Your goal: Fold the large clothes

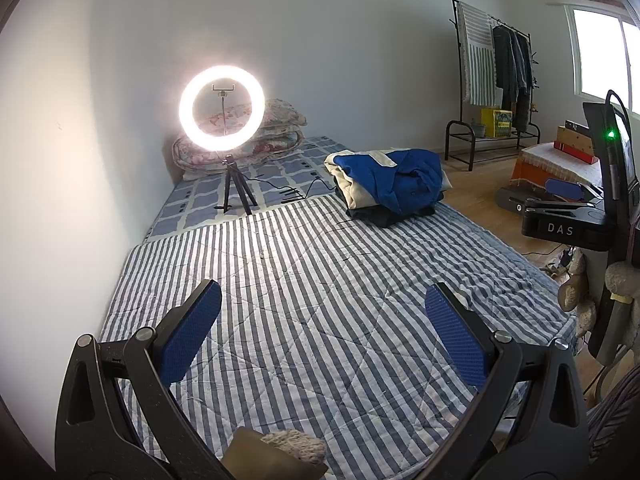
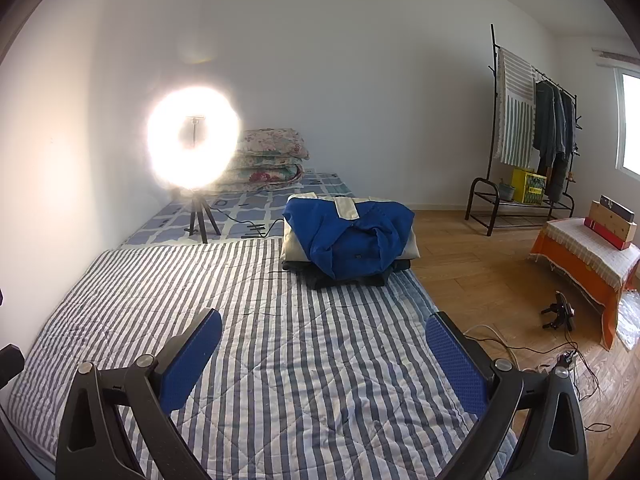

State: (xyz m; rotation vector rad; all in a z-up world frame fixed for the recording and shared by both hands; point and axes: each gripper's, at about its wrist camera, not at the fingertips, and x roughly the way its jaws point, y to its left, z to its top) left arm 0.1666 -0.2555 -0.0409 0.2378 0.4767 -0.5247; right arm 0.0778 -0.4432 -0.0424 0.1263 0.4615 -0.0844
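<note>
Both your grippers hang over the striped quilt (image 1: 320, 320) with nothing in them: left gripper (image 1: 322, 336) jaws spread wide, right gripper (image 2: 324, 354) jaws spread wide too, blue pads facing bare bedding

Clothes pile (image 2: 348, 236) sits up ahead, upper centre of the right wrist view, upper right of centre in the left wrist view (image 1: 386, 182). Blue-and-cream garment bunched on top, something dark under it, right at the quilt's far right edge by the wood floor (image 2: 480, 264)

Key relation: pile is forward of both jaw pairs, well apart from them, and offset right of the left gripper. It lies nearly straight ahead of your right one, so right looks nearer. Long axis of the heap runs roughly left-right across the frame

Ring light (image 1: 222, 108) on tripod sits upper left, its cable trailing toward the pile; likely a snag risk when you drag the garment back
</note>
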